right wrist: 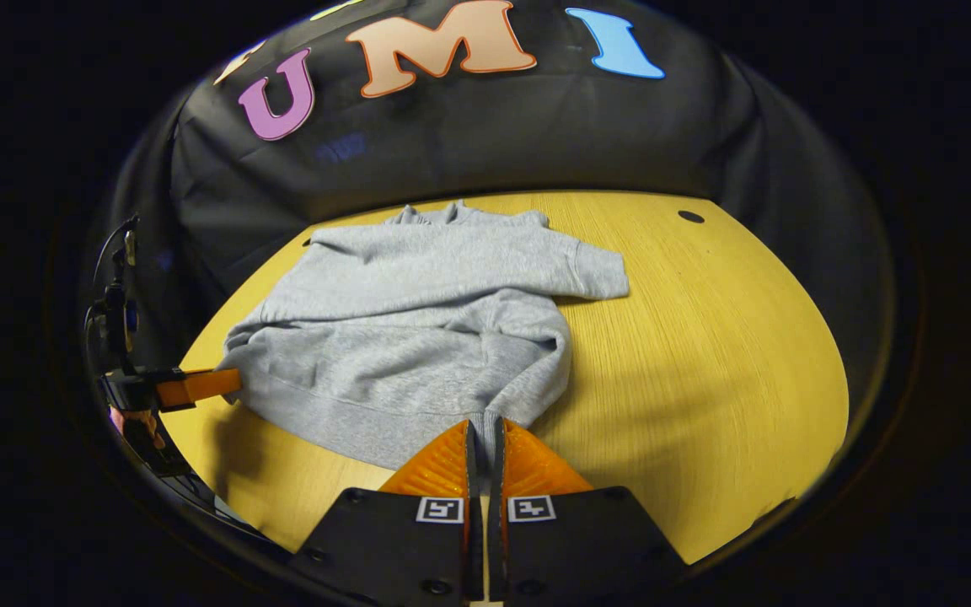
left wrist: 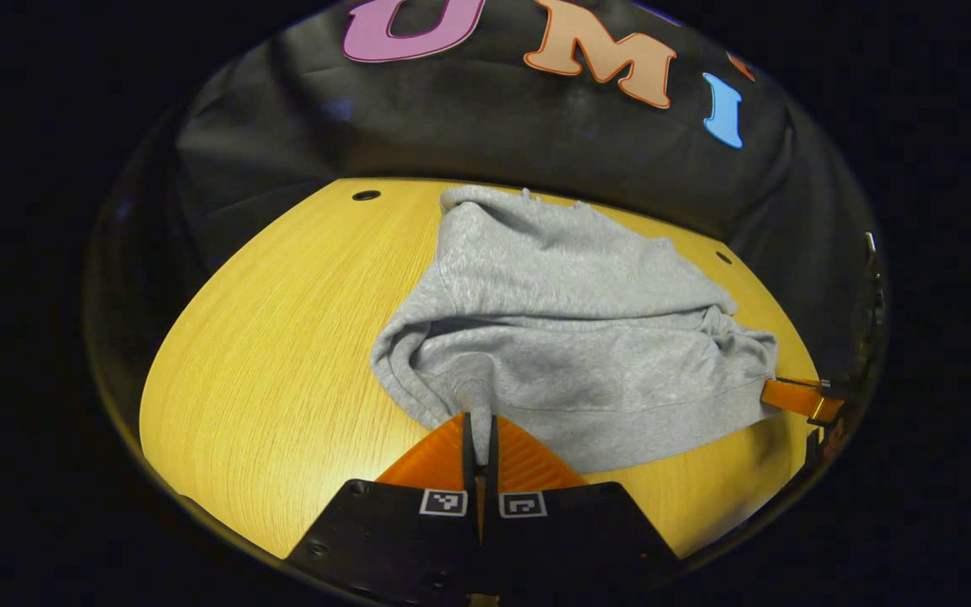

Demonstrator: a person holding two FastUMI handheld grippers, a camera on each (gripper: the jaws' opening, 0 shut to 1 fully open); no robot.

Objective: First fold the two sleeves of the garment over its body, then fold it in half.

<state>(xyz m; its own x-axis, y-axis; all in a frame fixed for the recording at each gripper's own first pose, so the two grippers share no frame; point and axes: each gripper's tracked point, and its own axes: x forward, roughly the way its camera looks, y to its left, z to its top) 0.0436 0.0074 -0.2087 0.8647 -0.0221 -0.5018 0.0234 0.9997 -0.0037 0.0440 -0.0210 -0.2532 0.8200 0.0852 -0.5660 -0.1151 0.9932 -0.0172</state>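
A grey sweatshirt [left wrist: 570,337] lies on the yellow wooden table [left wrist: 283,354], with its sleeves lying folded across its body. In the left gripper view my left gripper [left wrist: 479,417] is shut on a bunched near corner of the hem. Farther off at the right, the right gripper [left wrist: 797,396] touches the hem's other corner. In the right gripper view the sweatshirt [right wrist: 418,320] spreads toward the back wall, collar farthest away. My right gripper [right wrist: 485,424] pinches the near hem corner there, while the left gripper [right wrist: 199,386] meets the hem at the far left.
The table [right wrist: 705,354] has bare wood to the right of the garment in the right gripper view and to the left in the left gripper view. Small dark holes [left wrist: 365,196] [right wrist: 690,217] sit near its back corners. Black cloth walls close the booth behind.
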